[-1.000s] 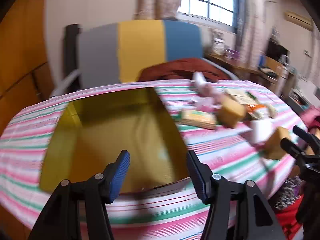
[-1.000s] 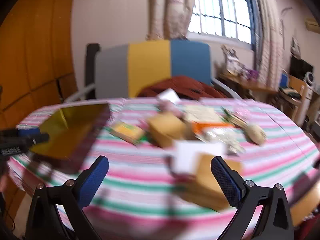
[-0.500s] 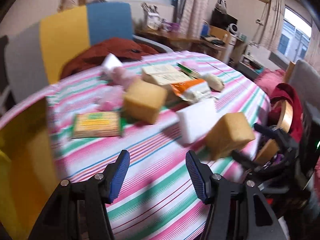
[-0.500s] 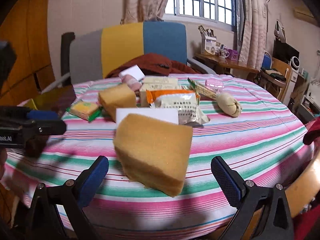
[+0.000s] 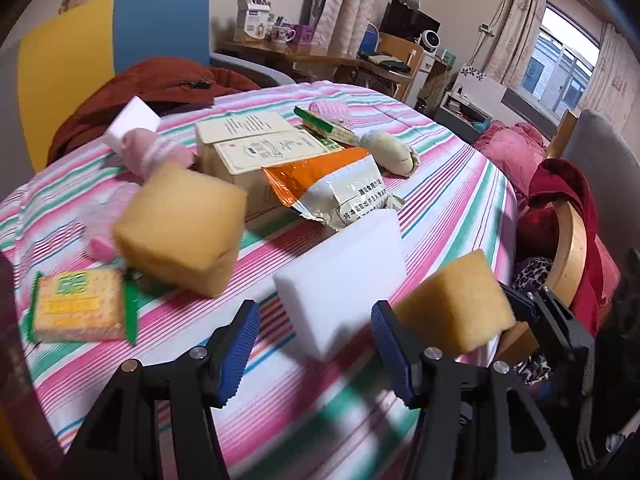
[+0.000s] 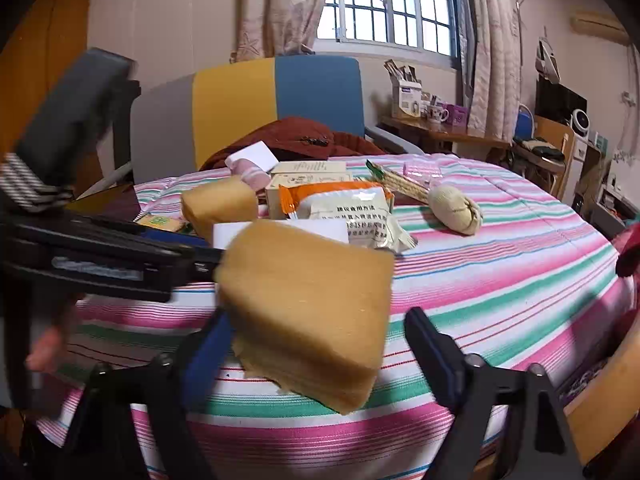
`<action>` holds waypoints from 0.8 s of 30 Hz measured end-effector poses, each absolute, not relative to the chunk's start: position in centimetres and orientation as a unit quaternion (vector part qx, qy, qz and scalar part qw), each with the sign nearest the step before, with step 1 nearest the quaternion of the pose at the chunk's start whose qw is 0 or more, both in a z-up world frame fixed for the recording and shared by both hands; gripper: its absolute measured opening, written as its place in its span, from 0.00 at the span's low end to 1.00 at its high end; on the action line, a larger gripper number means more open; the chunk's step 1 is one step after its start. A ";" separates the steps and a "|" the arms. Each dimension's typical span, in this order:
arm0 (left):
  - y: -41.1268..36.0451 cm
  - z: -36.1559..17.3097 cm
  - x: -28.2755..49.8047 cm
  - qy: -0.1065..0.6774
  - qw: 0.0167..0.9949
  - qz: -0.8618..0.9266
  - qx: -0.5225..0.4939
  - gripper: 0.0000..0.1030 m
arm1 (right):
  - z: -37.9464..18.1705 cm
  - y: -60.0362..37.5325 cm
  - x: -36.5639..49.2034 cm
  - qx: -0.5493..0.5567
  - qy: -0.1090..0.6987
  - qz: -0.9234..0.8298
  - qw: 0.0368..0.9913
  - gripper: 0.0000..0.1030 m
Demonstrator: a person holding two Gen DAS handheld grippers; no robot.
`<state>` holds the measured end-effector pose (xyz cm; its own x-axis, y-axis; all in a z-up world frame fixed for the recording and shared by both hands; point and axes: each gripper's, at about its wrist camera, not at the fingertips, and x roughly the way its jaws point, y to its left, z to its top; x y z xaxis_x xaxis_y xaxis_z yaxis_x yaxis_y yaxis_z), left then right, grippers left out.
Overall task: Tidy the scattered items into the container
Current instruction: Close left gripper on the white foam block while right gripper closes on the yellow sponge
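At six o'clock in the right wrist view, the right claw (image 6: 316, 320) has a large yellow sponge block (image 6: 304, 300) between its blue-padded fingers. Its jaws have just been closing. The nine o'clock pad sits against or just behind the sponge's edge, while the three o'clock pad shows a gap to it, so the sponge is not clamped. It is tilted on one corner near the six o'clock edge of the round desk (image 6: 500, 264), which is covered in a pink, green and white striped cloth.

The left claw (image 5: 316, 320) has its jaws apart and holds nothing. A white rectangular foam block (image 5: 344, 276) lies on the cloth just beyond its pads, toward twelve o'clock. At ten o'clock from that block stands a second yellow sponge block (image 5: 180, 232), and at nine o'clock lies a flat packet of crackers in green-edged wrap (image 5: 78, 306).

Toward twelve o'clock the rest of the clutter is bunched together. An orange and white foil pouch (image 5: 340, 188) leans on a pale cardboard box (image 5: 256, 148). A rolled beige sock (image 5: 390, 150) lies at two o'clock of the pouch, and a rolled pink sock (image 5: 152, 152) at ten o'clock of the box.

The gold-lined, dark-sided open container (image 6: 108, 204) sits at nine o'clock on the desk in the right wrist view, well apart from the sponge, partly hidden behind the left claw's black body.
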<state>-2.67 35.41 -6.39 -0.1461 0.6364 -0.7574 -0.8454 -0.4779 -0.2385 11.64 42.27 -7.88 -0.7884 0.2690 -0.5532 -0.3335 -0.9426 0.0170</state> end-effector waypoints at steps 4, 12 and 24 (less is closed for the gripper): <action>36.2 -7.0 -3.0 0.118 0.510 0.738 -0.427 0.57 | -7.8 42.1 11.5 -0.285 0.045 0.946 0.151 0.73; 36.0 -7.4 -3.1 0.102 0.513 0.734 -0.433 0.35 | -8.1 42.3 11.2 -0.292 0.057 0.945 0.138 0.73; 32.4 -6.2 -0.7 0.110 0.464 0.783 -0.400 0.28 | -8.1 42.1 11.3 -0.304 0.078 0.938 0.148 0.72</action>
<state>-0.71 32.43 -6.21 -0.2498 0.6390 -0.7275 -0.8146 -0.5448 -0.1988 11.29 42.09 -8.05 -0.7711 0.2305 -0.5935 -0.3251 -0.9441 0.0557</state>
